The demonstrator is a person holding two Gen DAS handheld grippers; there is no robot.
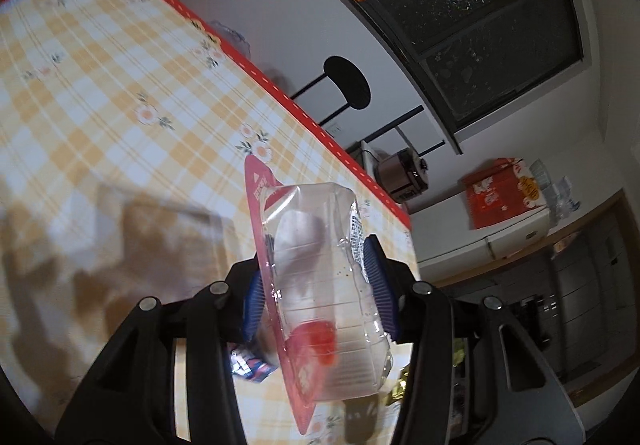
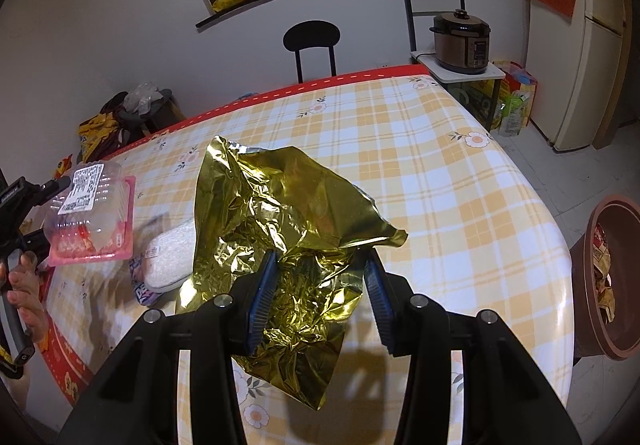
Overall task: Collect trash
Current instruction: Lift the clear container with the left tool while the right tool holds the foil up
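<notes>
The left gripper (image 1: 318, 285) is clamping a clear plastic clamshell tray (image 1: 320, 277) with a pink backing, its blue pads (image 1: 378, 277) pressing both sides and holding the tray above the checked tablecloth (image 1: 100, 85). In the right wrist view the same tray (image 2: 90, 217) is hanging over the table's left edge. The right gripper (image 2: 320, 301) is pinching a crumpled gold foil wrapper (image 2: 280, 229) between its half-closed pads, lifting it off the cloth. A white packet (image 2: 170, 257) is lying just beside the foil. A brown bin (image 2: 608, 285) is standing on the floor by the table's right side.
</notes>
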